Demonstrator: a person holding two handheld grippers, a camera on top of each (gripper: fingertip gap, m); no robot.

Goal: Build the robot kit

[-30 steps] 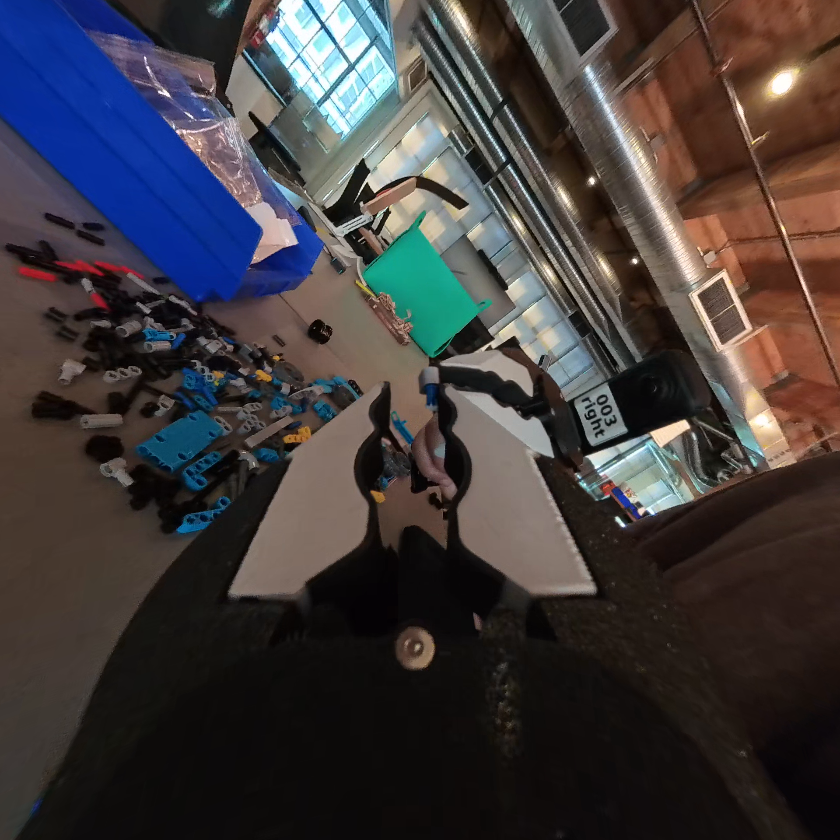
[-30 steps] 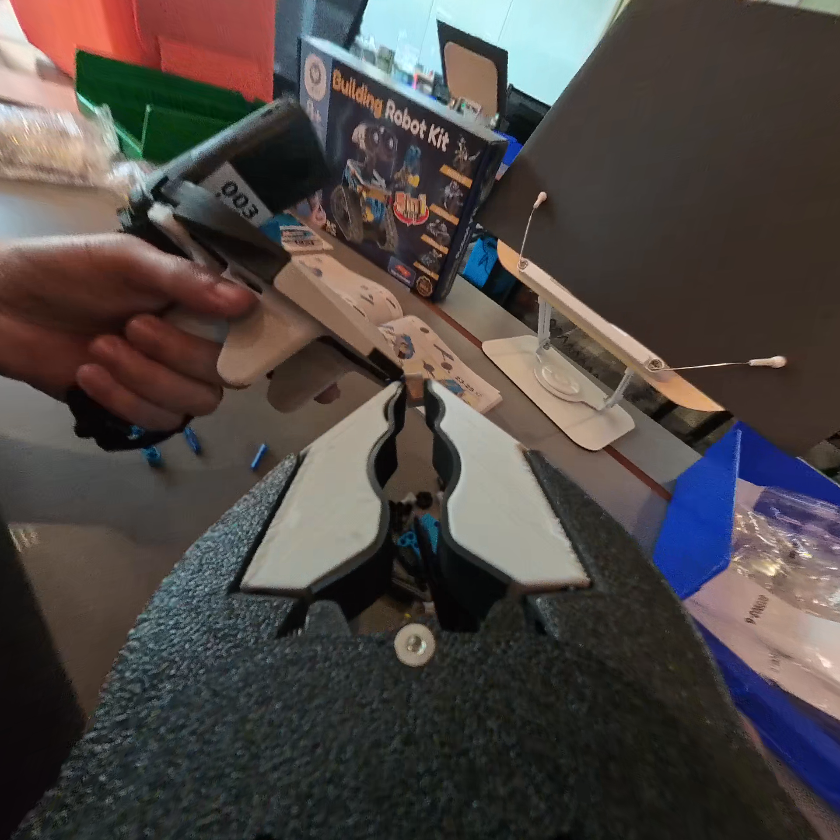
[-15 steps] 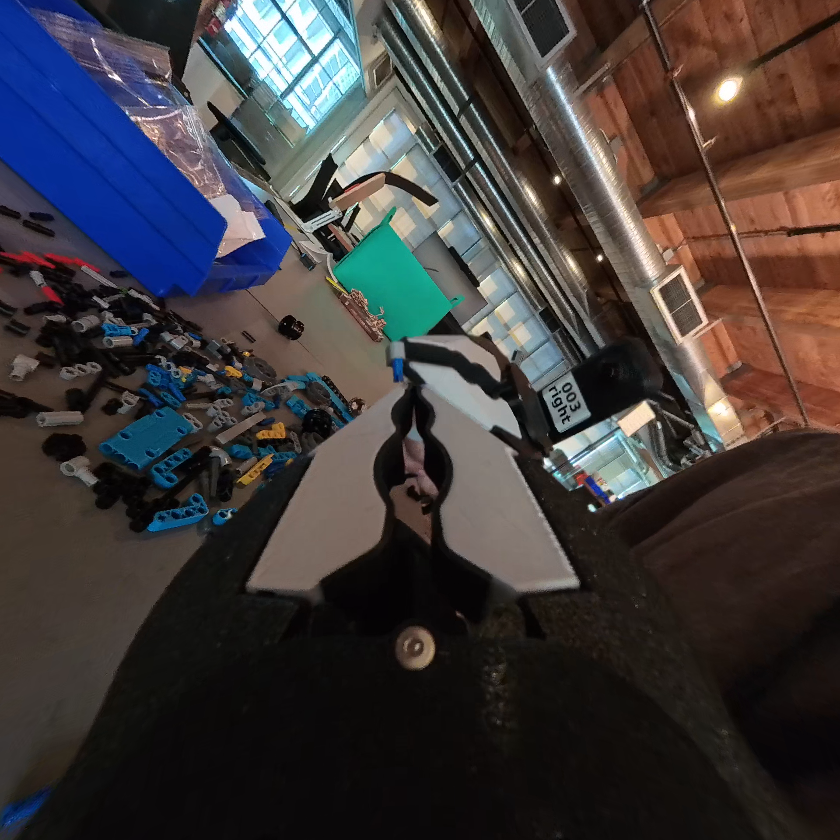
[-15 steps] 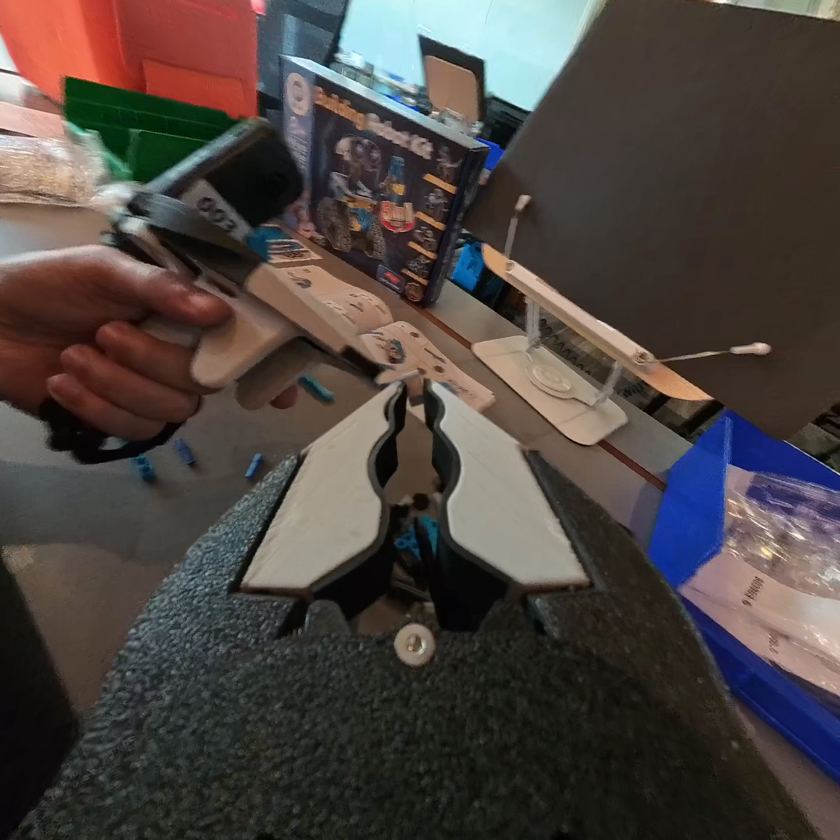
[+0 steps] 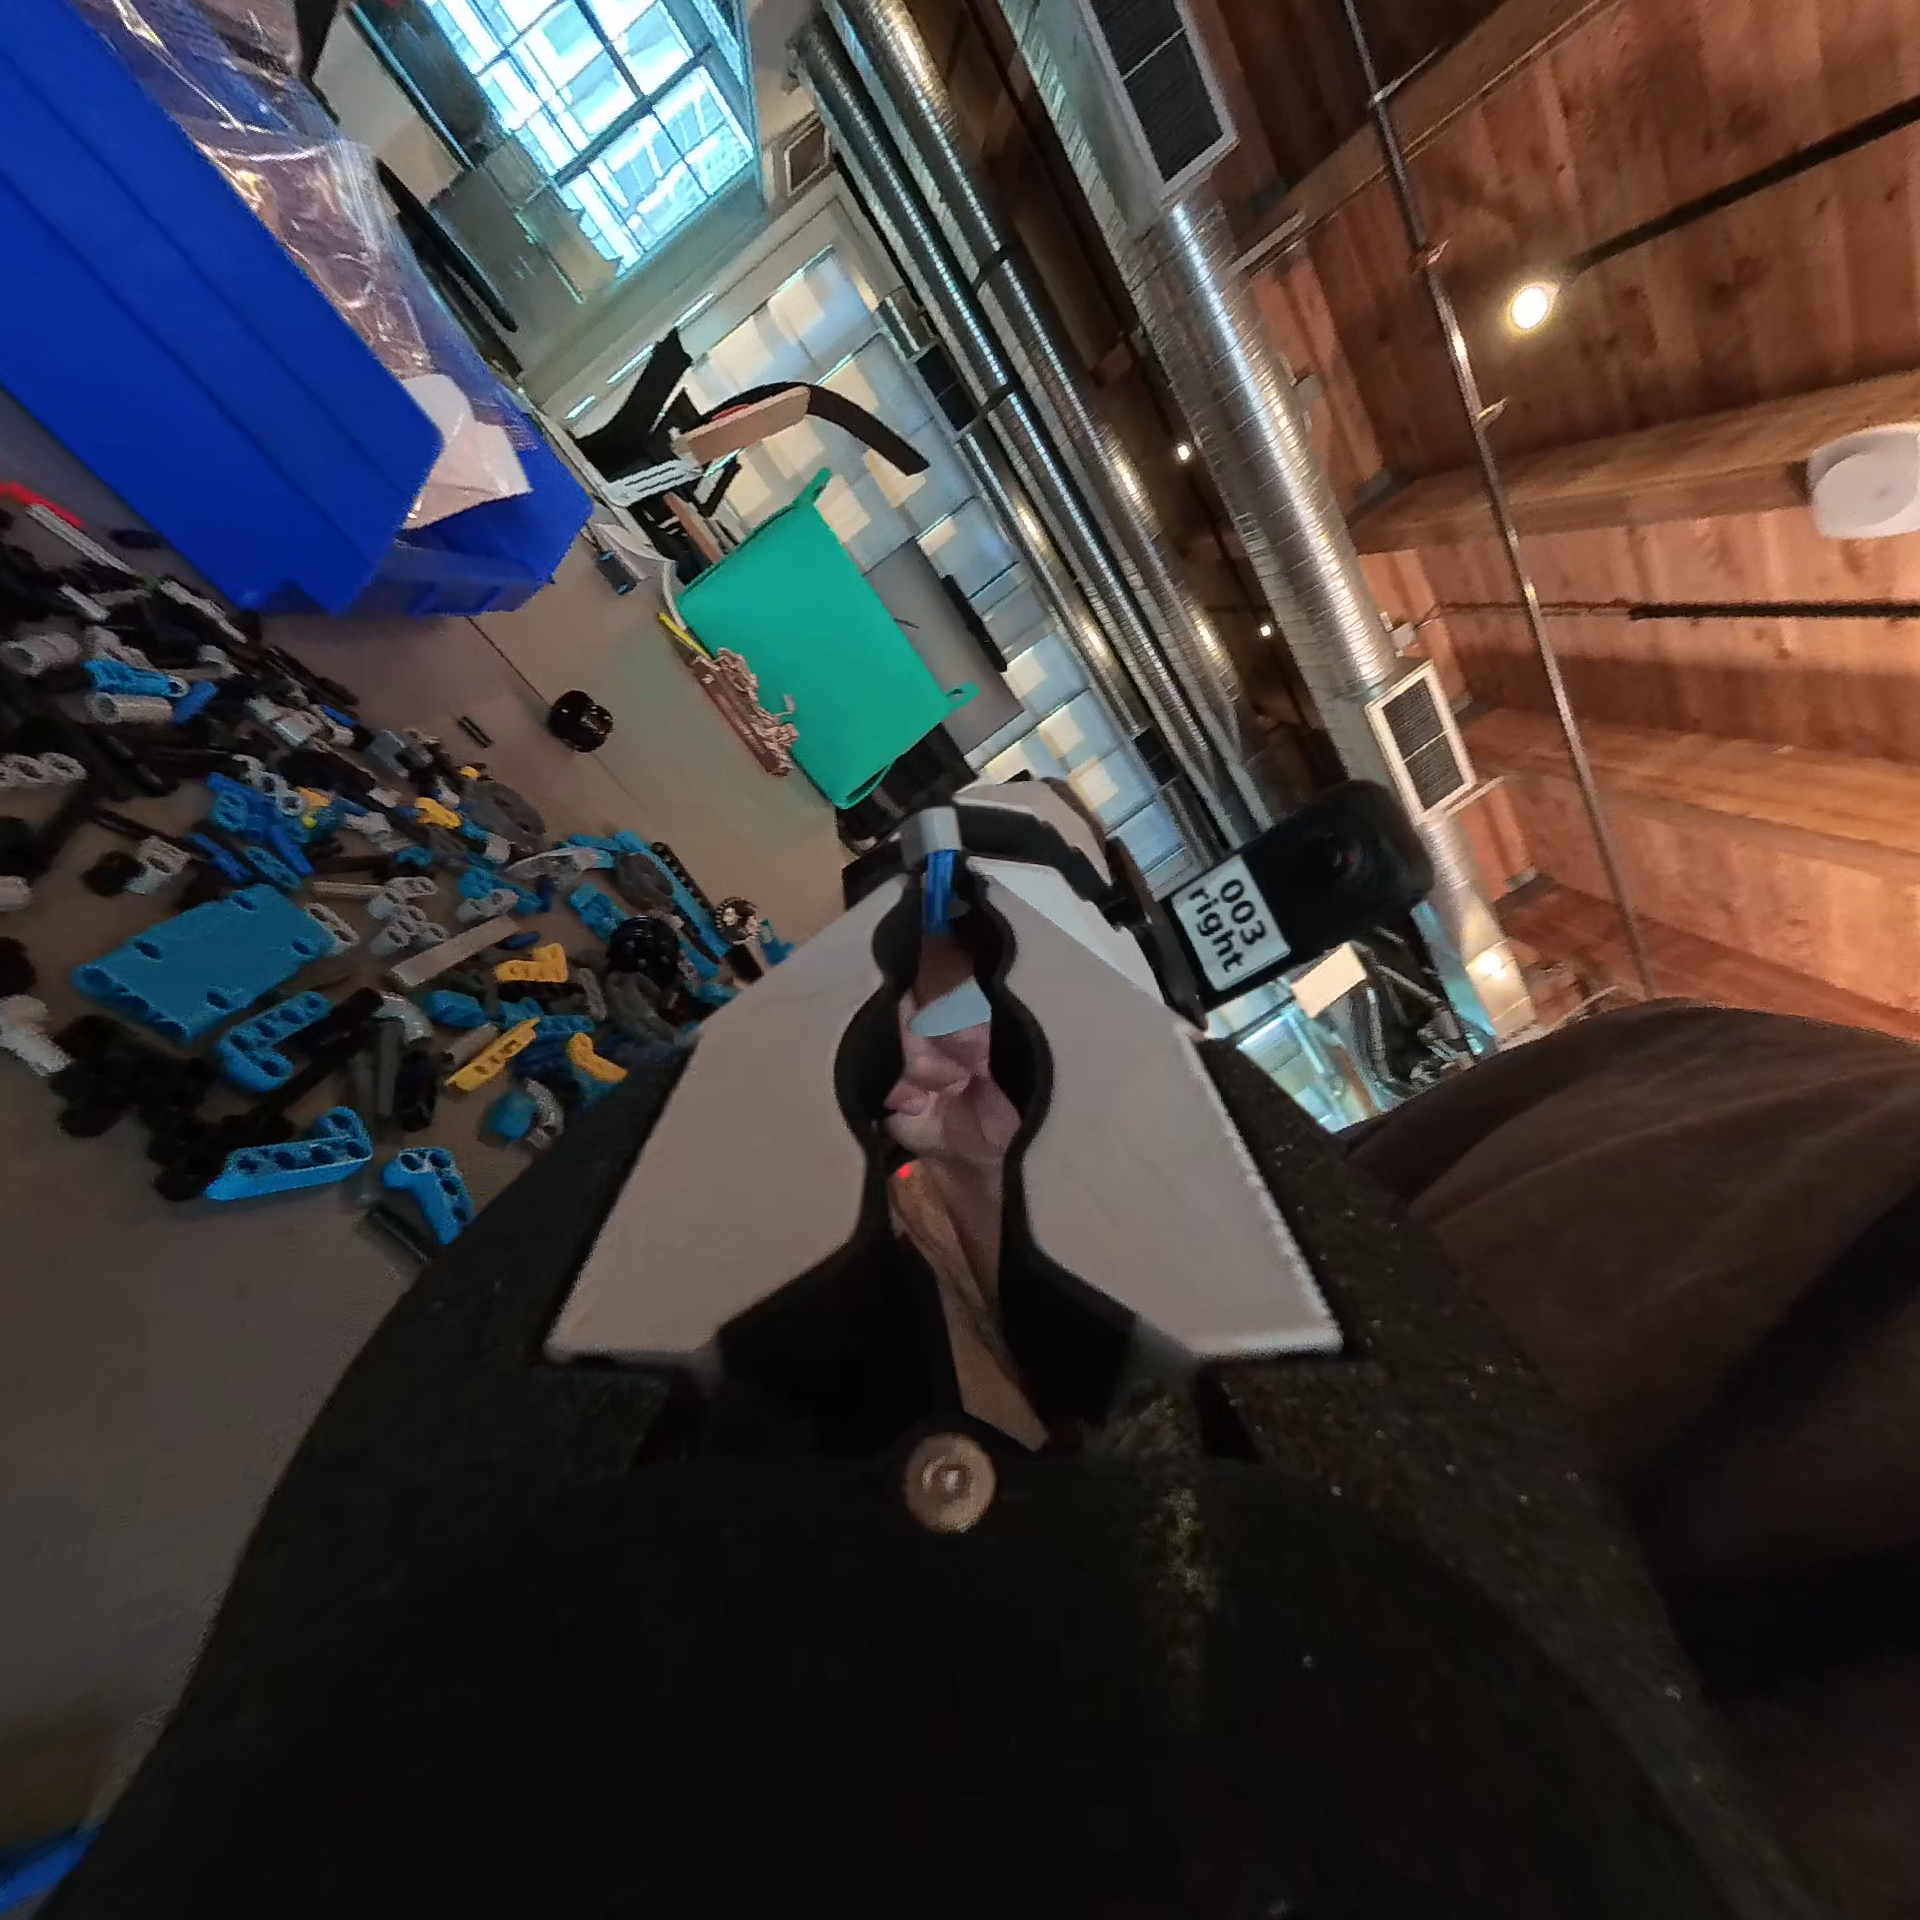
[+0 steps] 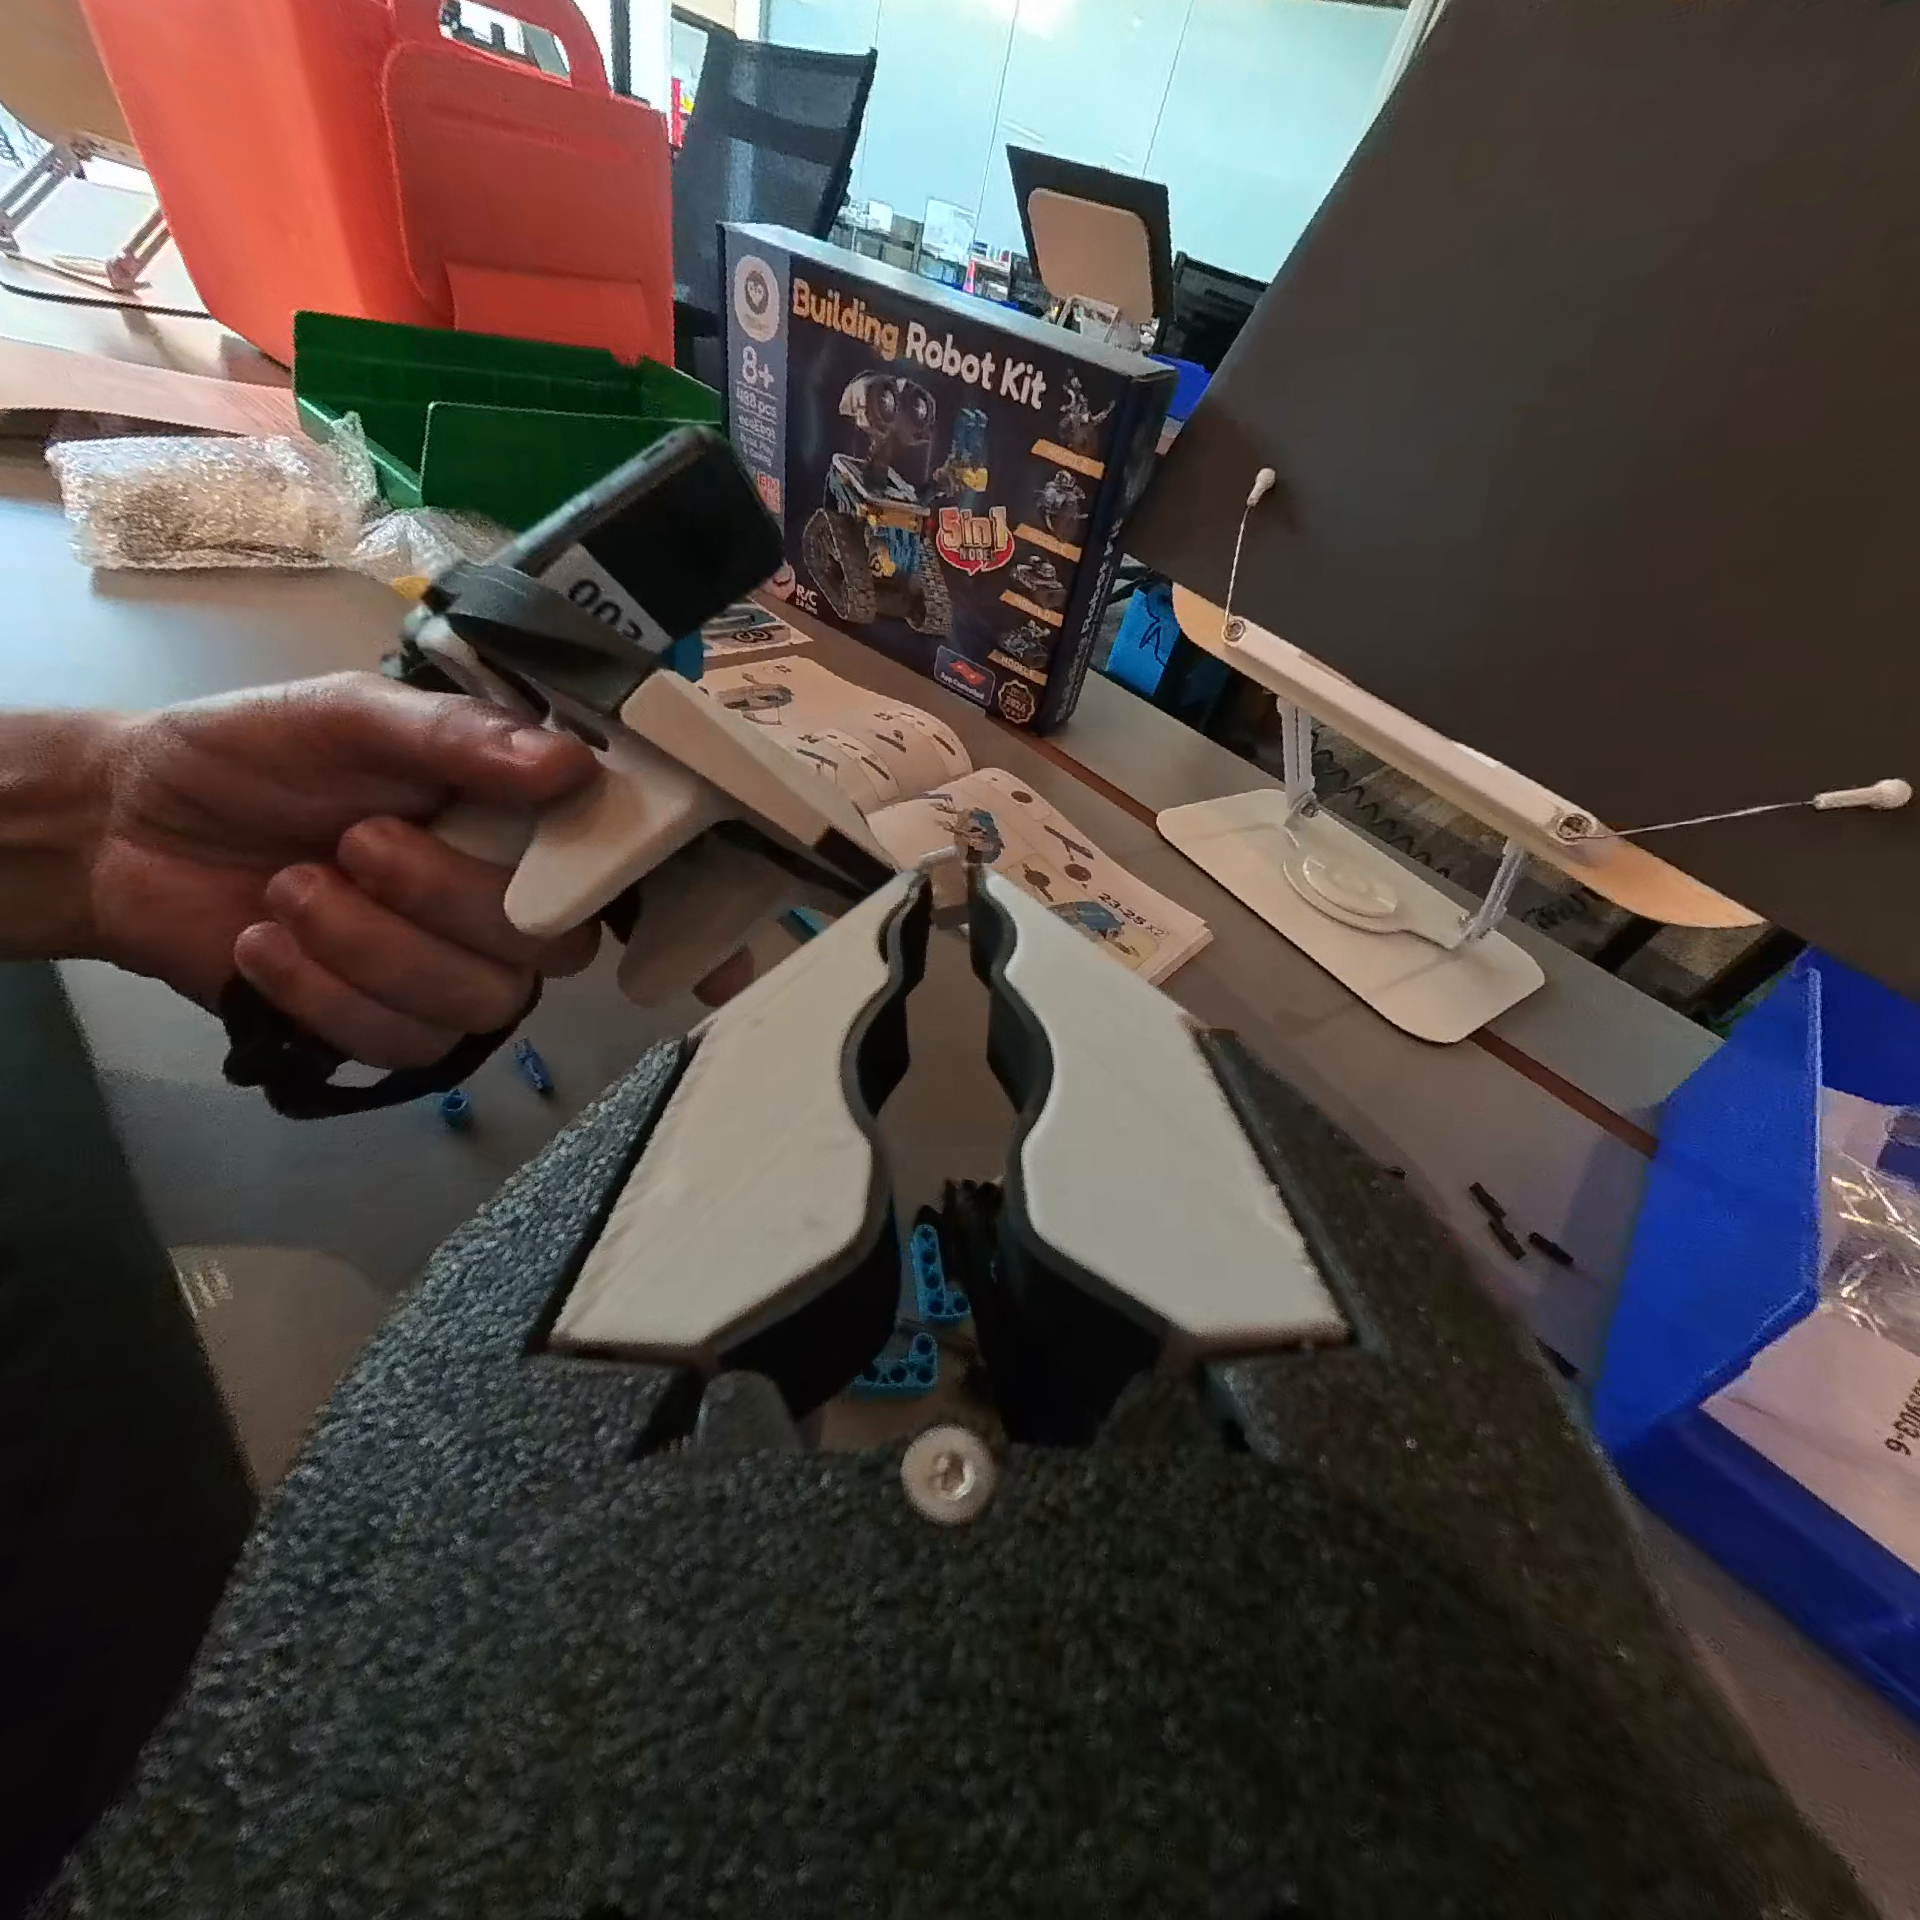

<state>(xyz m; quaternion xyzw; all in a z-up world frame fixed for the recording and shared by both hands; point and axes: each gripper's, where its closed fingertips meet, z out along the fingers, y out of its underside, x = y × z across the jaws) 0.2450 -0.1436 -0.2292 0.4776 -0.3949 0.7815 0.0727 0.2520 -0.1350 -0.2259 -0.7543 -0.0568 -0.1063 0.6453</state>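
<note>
My left gripper (image 5: pixel 940 906) is raised above the table, its jaws nearly closed around a small blue pin (image 5: pixel 938 894). The pin sticks out of a small grey piece (image 5: pixel 933 831) held at the tip of my right gripper (image 6: pixel 943 891), which is shut with only a thin gap. The two grippers meet tip to tip. In the right wrist view a person's hand (image 6: pixel 312 831) holds the left gripper's white handle, and the grey piece (image 6: pixel 938 858) barely shows at the tips. The pin is hidden there.
Several blue, black, grey and yellow building parts (image 5: pixel 312 935) lie scattered on the grey table below. Around them are blue bins (image 5: pixel 208 364), a kit box (image 6: pixel 935 540), an open instruction booklet (image 6: pixel 1039 862), a white stand with a black board (image 6: pixel 1351 914) and a green tray (image 6: pixel 468 416). Both grippers' tips are close together, under 4 cm apart.
My left gripper has moved up to the right gripper's tip, and its jaws have narrowed around the blue pin. The right gripper has stayed shut.
</note>
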